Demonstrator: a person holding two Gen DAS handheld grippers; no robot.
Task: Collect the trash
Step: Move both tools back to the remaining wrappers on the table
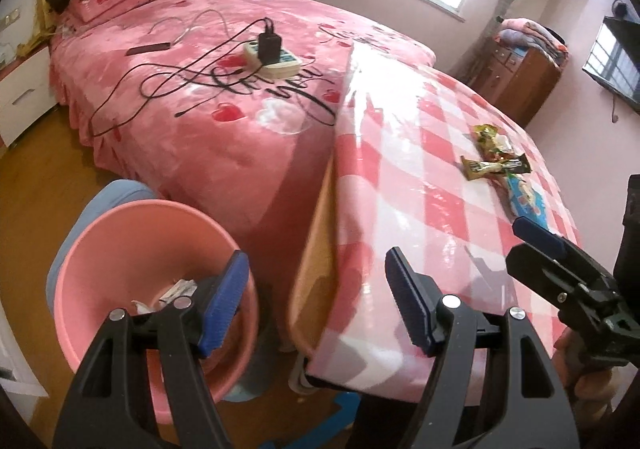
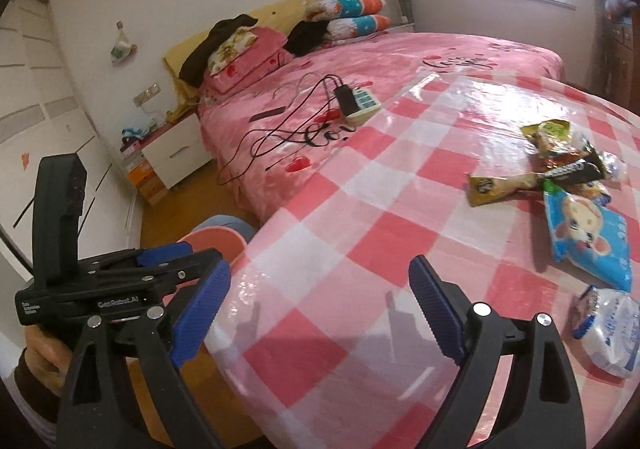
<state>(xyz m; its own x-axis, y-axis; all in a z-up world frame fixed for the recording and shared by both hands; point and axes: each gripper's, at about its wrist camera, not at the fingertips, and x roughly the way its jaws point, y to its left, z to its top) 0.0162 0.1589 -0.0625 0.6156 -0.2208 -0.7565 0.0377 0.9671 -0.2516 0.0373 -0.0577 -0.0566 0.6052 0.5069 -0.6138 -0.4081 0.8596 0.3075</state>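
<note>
Several snack wrappers lie on the checked table: a yellow-brown wrapper [image 2: 500, 185], a blue packet [image 2: 588, 233], a white packet [image 2: 612, 329] and a green-yellow wrapper [image 2: 548, 133]. In the left wrist view the wrapper pile [image 1: 496, 165] is far right. A pink bin [image 1: 140, 249] stands on the floor by the table corner, with some crumpled trash [image 1: 176, 289] inside. My left gripper [image 1: 316, 305] is open and empty, straddling the bin's rim and the table edge. My right gripper [image 2: 320, 309] is open and empty over the near part of the table, short of the wrappers.
The table [image 2: 360, 209] wears a glossy pink-and-white cloth and stands against a pink bed [image 1: 200, 97]. On the bed lie a power strip with charger [image 1: 272, 53], cables and a phone [image 1: 148, 48]. A white nightstand [image 2: 176, 153] and a wooden dresser [image 1: 516, 77] stand by the walls.
</note>
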